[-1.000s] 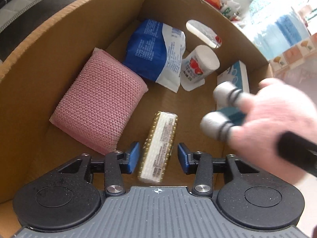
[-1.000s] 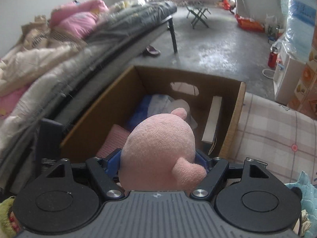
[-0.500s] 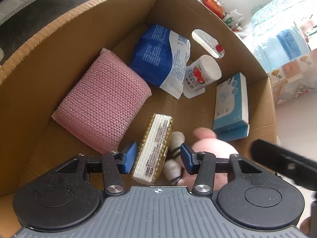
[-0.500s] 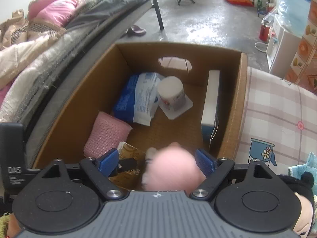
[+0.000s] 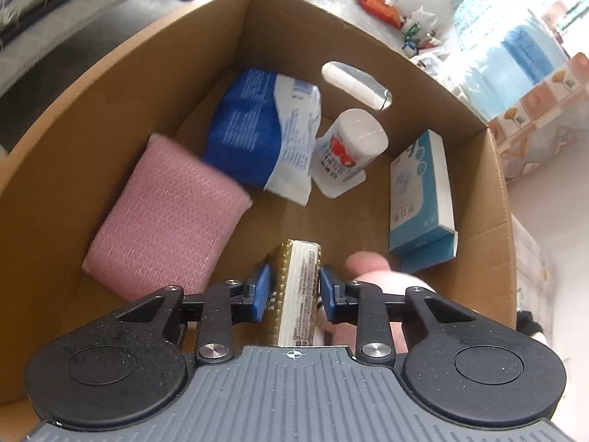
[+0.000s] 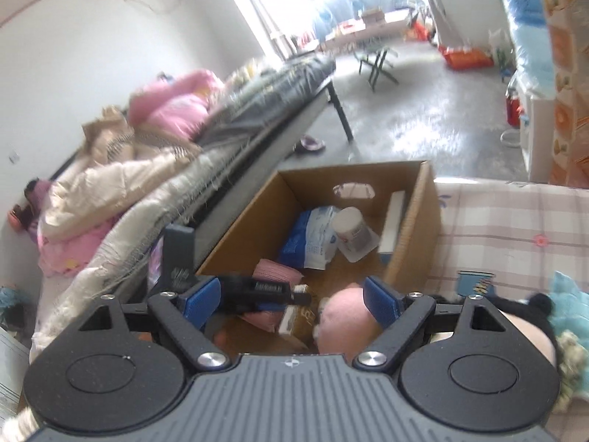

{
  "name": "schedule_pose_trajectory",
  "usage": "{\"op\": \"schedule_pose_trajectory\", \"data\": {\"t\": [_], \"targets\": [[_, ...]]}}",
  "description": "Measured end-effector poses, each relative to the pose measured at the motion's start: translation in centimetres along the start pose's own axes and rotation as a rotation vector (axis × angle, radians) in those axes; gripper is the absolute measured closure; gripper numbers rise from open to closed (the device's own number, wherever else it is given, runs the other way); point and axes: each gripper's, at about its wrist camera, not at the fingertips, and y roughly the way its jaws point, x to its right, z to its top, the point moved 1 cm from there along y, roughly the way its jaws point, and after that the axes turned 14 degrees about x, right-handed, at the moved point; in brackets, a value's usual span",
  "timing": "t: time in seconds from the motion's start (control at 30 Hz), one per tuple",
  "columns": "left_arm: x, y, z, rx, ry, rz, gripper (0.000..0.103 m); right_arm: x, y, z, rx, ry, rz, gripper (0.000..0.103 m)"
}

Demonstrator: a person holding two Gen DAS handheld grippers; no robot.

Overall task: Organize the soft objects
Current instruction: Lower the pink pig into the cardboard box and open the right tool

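Observation:
A cardboard box [image 5: 110, 73] sits below both grippers. In the left wrist view my left gripper [image 5: 294, 289] is closing on a gold-and-white sponge [image 5: 300, 258] that stands on edge on the box floor, and both blue pads touch its sides. A pink plush toy [image 5: 371, 269] lies in the box just right of that sponge. In the right wrist view my right gripper [image 6: 292, 296] hangs open above the box's near end. The pink plush toy [image 6: 346, 320] lies free below it, with the left gripper's black body [image 6: 257, 289] beside it.
Also in the box are a pink mesh sponge [image 5: 165, 213], a blue-and-white pack [image 5: 257, 129], a yogurt cup [image 5: 349, 151] and a blue carton [image 5: 419, 199]. Left of the box is a bed with quilts [image 6: 147, 169]. To the right, more plush toys [image 6: 533, 316] lie on a checked cloth [image 6: 515, 228].
The right gripper let the pink plush drop into the box, then drew back and up with open jaws. The left jaws closed in onto the gold-and-white sponge.

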Motion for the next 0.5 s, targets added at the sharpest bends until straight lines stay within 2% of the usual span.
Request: {"op": "schedule_pose_trajectory", "data": {"t": [0.27, 0.4, 0.47, 0.5], "targets": [[1.6, 1.0, 0.7, 0.065, 0.094, 0.081, 0.077, 4.0, -7.6, -3.0, 0.087, 0.103, -0.032, 0.016], [1.3, 1.0, 1.0, 0.042, 0.076, 0.042, 0.075, 6.2, -9.9, -4.6, 0.111, 0.152, -0.047, 0.016], [1.1, 0.6, 1.1, 0.031, 0.059, 0.025, 0.059, 7.2, -10.9, -5.4, 0.125, 0.178, -0.051, 0.016], [1.1, 0.1, 1.1, 0.037, 0.062, 0.023, 0.055, 7.6, -11.4, -5.7, 0.134, 0.19, -0.053, 0.015]]}}
